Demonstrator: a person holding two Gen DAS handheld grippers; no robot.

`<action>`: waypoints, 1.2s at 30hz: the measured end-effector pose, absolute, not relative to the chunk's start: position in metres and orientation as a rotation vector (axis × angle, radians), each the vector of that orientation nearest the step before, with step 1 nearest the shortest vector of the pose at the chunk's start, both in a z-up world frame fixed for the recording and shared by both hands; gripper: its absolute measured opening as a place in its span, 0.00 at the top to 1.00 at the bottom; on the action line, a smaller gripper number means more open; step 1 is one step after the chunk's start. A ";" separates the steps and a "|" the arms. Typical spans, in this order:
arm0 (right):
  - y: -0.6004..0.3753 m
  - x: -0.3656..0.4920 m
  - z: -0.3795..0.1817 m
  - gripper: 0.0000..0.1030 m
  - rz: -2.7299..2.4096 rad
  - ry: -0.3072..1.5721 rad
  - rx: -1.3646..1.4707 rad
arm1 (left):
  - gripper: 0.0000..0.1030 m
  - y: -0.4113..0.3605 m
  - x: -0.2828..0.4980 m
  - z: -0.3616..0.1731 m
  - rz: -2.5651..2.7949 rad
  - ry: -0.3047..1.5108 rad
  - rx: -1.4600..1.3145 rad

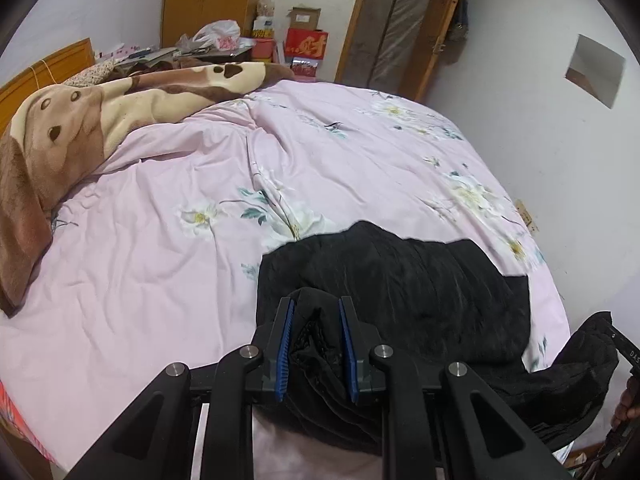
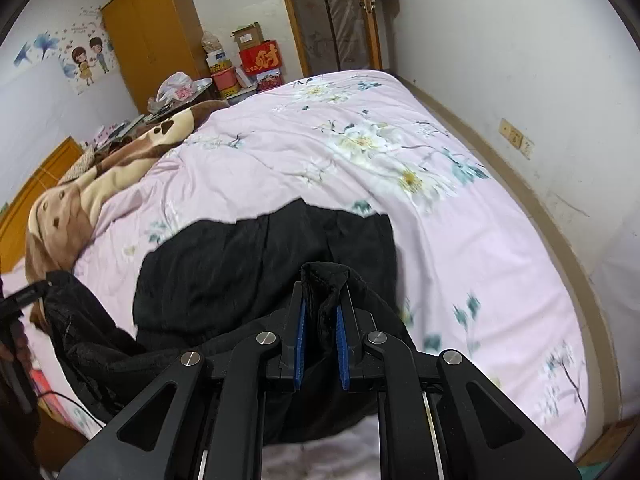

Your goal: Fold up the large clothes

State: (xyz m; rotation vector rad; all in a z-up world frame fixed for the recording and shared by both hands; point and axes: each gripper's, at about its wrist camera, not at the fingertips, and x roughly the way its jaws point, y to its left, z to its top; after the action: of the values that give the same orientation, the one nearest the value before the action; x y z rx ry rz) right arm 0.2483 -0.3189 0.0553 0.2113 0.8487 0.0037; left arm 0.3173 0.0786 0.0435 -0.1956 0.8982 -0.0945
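Note:
A large black garment [image 1: 420,292] lies on the near part of the pink floral bed cover [image 1: 160,272]; it also shows in the right wrist view [image 2: 248,268]. My left gripper [image 1: 316,308] is shut on a bunched edge of the black garment and lifts it a little above the bed. My right gripper [image 2: 322,298] is shut on another bunched edge of the same garment. The cloth hangs between the two grippers. The right gripper's edge shows at the far right of the left wrist view [image 1: 616,344], and the left one at the far left of the right wrist view [image 2: 24,300].
A brown and cream blanket [image 1: 92,120] is heaped at the bed's far left by the wooden headboard [image 1: 44,68]. A wardrobe [image 2: 152,32], boxes [image 1: 306,42] and bags stand behind the bed. A white wall [image 2: 520,100] runs along the bed's right side.

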 end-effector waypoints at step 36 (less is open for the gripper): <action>-0.370 0.413 0.013 0.43 -0.019 0.943 0.194 | 0.37 0.115 0.450 -0.038 -0.151 0.962 -0.232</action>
State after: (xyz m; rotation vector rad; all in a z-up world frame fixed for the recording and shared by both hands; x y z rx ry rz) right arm 0.4127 -0.3698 0.0133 0.1943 0.9430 -0.0191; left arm 0.4496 0.1145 -0.0376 -0.2321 0.9617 -0.1515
